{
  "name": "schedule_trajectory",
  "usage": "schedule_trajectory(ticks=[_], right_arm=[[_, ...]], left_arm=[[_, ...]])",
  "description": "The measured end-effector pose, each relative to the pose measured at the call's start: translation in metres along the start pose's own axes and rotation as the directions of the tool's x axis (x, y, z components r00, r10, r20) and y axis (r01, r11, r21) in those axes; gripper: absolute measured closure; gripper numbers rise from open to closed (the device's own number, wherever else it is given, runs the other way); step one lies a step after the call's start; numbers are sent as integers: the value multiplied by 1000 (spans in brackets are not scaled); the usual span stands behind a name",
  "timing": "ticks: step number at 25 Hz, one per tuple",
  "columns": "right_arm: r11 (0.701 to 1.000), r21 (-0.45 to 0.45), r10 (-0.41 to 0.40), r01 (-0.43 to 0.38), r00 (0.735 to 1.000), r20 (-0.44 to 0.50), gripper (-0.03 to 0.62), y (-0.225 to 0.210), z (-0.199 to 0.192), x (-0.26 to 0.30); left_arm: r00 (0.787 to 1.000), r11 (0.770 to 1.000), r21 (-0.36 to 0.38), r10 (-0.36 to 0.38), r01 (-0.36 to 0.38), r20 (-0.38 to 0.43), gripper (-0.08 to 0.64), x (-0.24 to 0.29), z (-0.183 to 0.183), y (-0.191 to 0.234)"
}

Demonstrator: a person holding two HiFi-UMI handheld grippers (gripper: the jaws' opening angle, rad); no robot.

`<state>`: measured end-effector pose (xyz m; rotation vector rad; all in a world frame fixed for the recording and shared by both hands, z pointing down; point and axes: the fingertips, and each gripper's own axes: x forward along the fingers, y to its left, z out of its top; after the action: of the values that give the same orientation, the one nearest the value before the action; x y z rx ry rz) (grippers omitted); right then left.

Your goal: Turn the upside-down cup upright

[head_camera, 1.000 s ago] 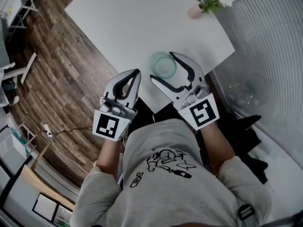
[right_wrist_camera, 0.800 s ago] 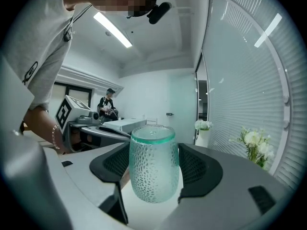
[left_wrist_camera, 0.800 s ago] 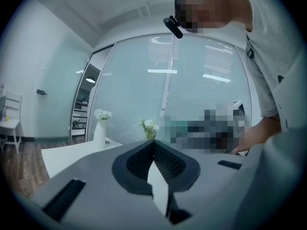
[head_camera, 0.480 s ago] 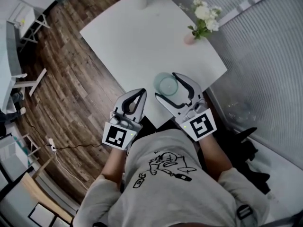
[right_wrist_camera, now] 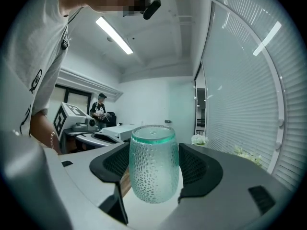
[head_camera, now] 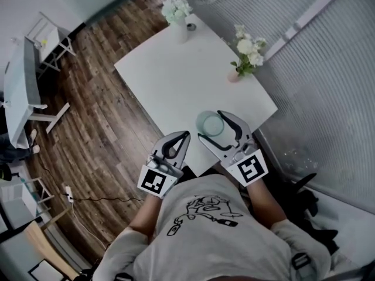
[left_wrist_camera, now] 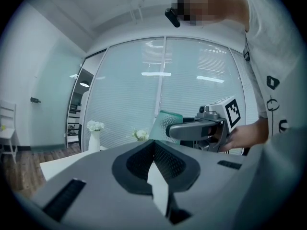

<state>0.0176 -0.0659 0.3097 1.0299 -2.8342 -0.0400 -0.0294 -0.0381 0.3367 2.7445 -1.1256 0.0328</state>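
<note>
A person in a grey printed T-shirt [head_camera: 205,227] is standing at the near corner of a white table [head_camera: 170,81], holding a two-jaw gripper in each hand. The right gripper [head_camera: 211,125] is clamping a dimpled teal glass cup [right_wrist_camera: 154,166] between its black pads, which are pressing on the cup's opposite sides. The cup is sitting over the table's near edge. It appears to be riding clear of the tabletop with its thick base uppermost, though the angle is making that hard to confirm. The left gripper [head_camera: 185,136] is hanging just beside the right one, over the table's edge. Its jaws are pressing together with nothing between them, and it is not touching the cup. At the far side of the table, a white vase [head_camera: 180,31] and a small pink vase [head_camera: 234,76] are each holding pale flowers. Both are standing well apart from the cup. Dark wood flooring [head_camera: 99,98] is showing to the left.
</note>
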Motion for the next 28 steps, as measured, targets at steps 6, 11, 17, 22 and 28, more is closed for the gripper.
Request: schedule_trajectory(ticks=[6, 11, 17, 22, 28], right_arm=[[1000, -12, 25, -25, 999, 20, 256, 11, 26, -13], [999, -8, 36, -35, 999, 23, 256, 16, 39, -17], [996, 74, 37, -41, 997, 61, 256, 13, 41, -19], [983, 177, 26, -45, 994, 108, 256, 4, 41, -20], [922, 383, -20, -54, 982, 188, 256, -14, 38, -24]], left_arm=[[1000, 1000, 14, -22, 22, 2, 557, -6, 17, -19], [1000, 1000, 12, -12, 12, 5, 557, -13, 26, -19], [1000, 1000, 22, 3, -4, 8, 557, -12, 28, -17], [1000, 1000, 20, 5, -5, 15, 557, -13, 32, -17], [1000, 1000, 23, 0, -1, 18, 557, -12, 32, -18]])
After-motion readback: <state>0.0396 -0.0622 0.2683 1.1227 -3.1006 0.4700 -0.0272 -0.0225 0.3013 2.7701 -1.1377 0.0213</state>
